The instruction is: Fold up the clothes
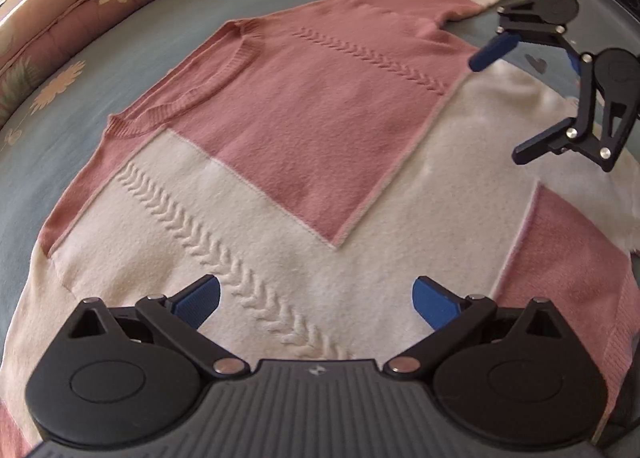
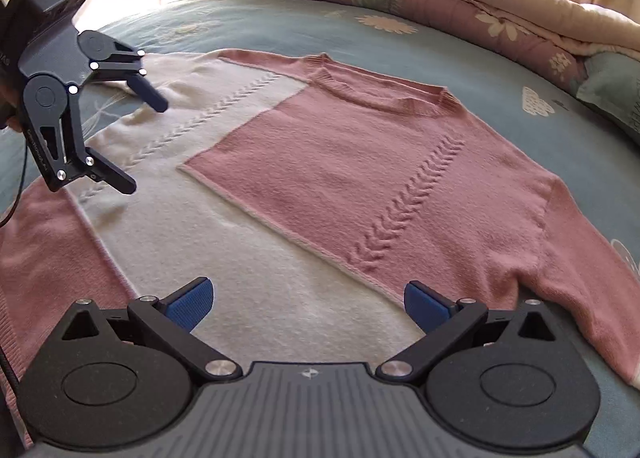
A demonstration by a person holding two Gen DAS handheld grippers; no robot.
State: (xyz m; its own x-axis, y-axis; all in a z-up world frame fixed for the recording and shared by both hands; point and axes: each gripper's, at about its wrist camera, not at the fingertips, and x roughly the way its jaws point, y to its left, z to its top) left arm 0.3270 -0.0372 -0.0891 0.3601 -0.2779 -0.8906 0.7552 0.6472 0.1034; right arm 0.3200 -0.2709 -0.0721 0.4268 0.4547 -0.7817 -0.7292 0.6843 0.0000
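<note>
Pink-and-cream sweater (image 2: 320,162) lies spread flat on the bed (image 2: 280,26), ahead of and beneath both tongs. Left tongs (image 1: 316,298) and right tongs (image 2: 308,298) hover released, grasping nothing, positioned over opposite sides, presumably for gripping.

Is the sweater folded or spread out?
Spread out: the sweater lies flat on the bed, neckline and both sleeves showing, no part folded over.

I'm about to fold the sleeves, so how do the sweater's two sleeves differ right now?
The pink sleeve is pink down to a thin pale cuff and lies near the right tongs. The cream sleeve is cream almost throughout and lies near the left tongs. Both lie flat on the blue bedsheet, spread out from the sweater, unfolded and ungripped.
</note>
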